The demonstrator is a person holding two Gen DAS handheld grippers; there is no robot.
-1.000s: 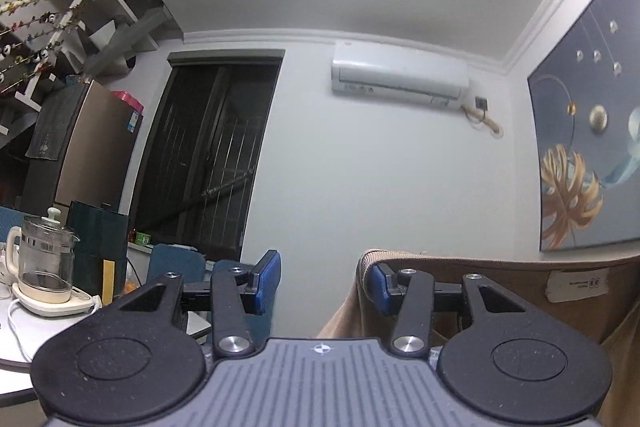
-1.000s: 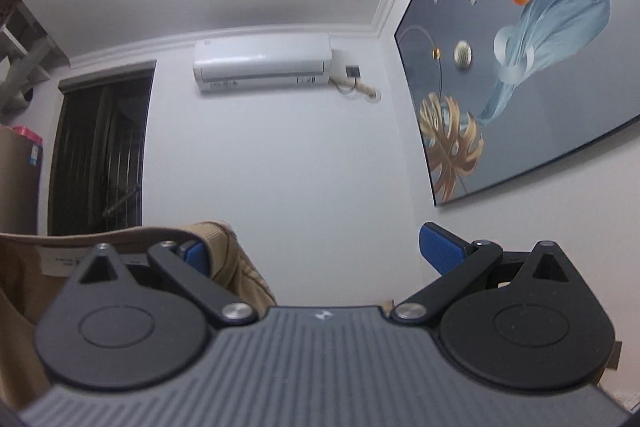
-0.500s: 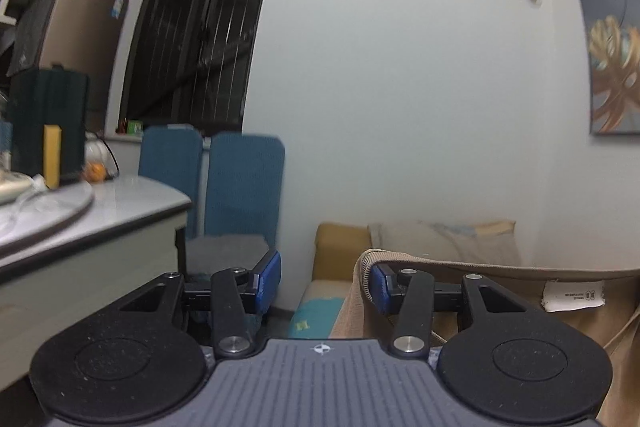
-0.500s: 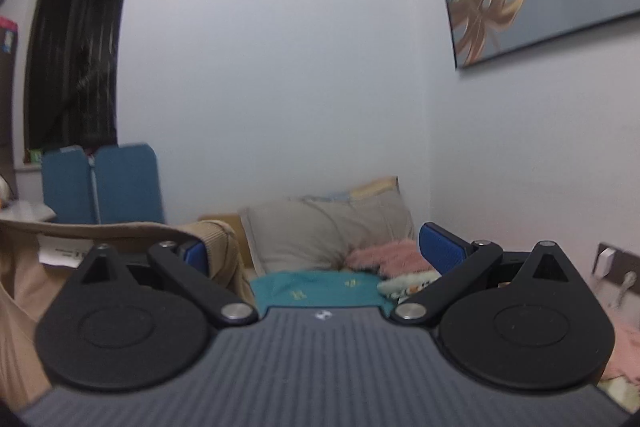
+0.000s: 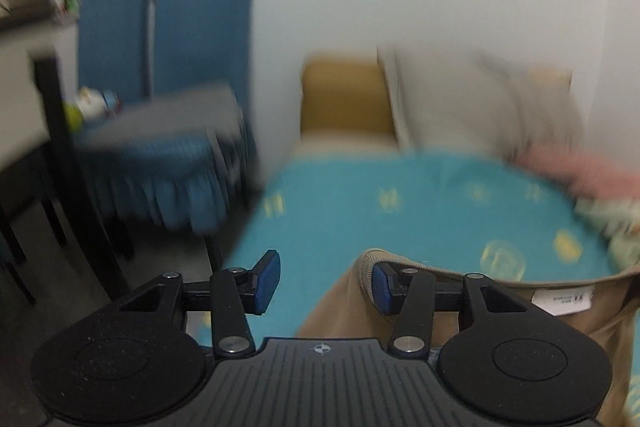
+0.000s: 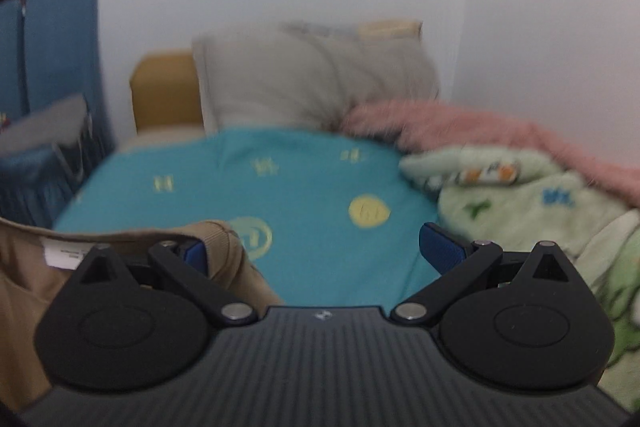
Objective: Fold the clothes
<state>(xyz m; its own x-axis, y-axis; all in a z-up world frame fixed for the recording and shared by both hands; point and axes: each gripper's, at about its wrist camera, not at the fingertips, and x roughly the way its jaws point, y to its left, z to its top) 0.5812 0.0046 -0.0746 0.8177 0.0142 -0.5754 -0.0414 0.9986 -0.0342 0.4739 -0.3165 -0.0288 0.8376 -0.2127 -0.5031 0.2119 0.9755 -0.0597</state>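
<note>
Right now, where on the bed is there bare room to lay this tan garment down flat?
The teal patterned bedsheet lies bare between the grey pillow and the tan garment. Its right side is crowded by the pale green blanket and pink fluffy throw.

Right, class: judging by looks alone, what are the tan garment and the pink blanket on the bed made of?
Tan garment: probably a matte cotton-type knit; fine ribbing runs along its rolled edge, and a white label is sewn inside. Pink blanket: likely plush fleece or faux fur, with a fuzzy, fringed outline, though blur leaves this open.
</note>
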